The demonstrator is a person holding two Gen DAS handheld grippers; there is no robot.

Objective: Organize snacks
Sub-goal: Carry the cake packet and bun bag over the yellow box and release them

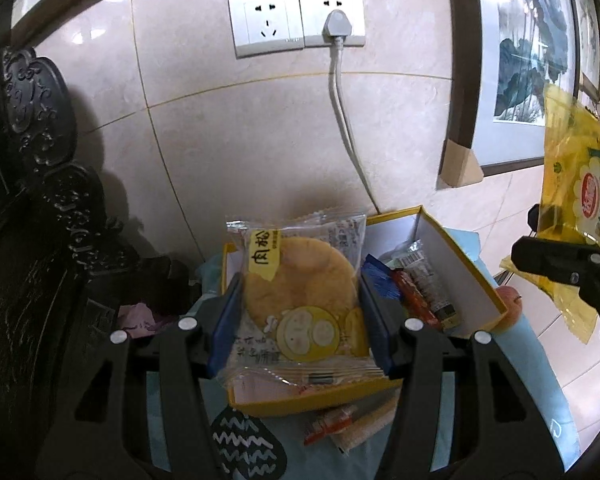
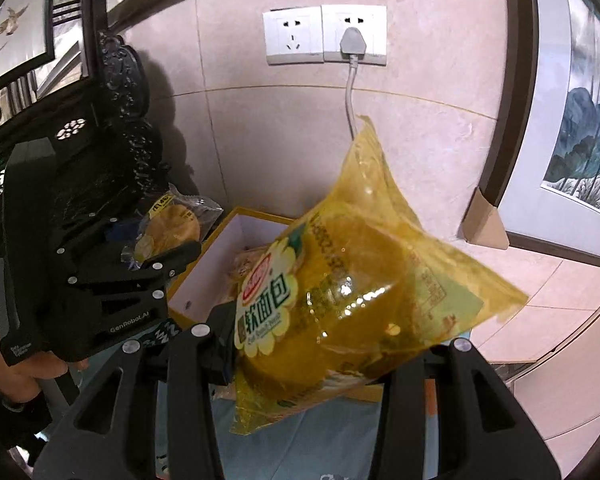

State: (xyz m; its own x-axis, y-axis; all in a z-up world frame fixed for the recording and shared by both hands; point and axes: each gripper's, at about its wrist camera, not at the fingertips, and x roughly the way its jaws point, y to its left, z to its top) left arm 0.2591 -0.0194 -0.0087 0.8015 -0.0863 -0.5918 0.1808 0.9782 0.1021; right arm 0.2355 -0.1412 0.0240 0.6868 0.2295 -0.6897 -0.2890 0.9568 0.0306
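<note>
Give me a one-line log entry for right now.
left tool: shut on clear-wrapped round cake | right tool: shut on yellow bread packet | both held above yellow box | box: holds snacks

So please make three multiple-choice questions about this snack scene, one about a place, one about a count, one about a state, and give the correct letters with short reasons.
1. Where is the round cake packet?
A. Between the fingers of the left claw, above the yellow box
B. On the floor
C. Hanging on the wall

2. How many plugs sit in the wall sockets?
A. None
B. One
C. Two

3. What is the state of the right claw?
A. Open and empty
B. Shut on the yellow bread bag
C. Out of view

Answers:
1 A, the blue pads flank the packet over the box.
2 B, only the grey plug is in, on the right socket.
3 B, the bag hangs from its fingers.
</note>
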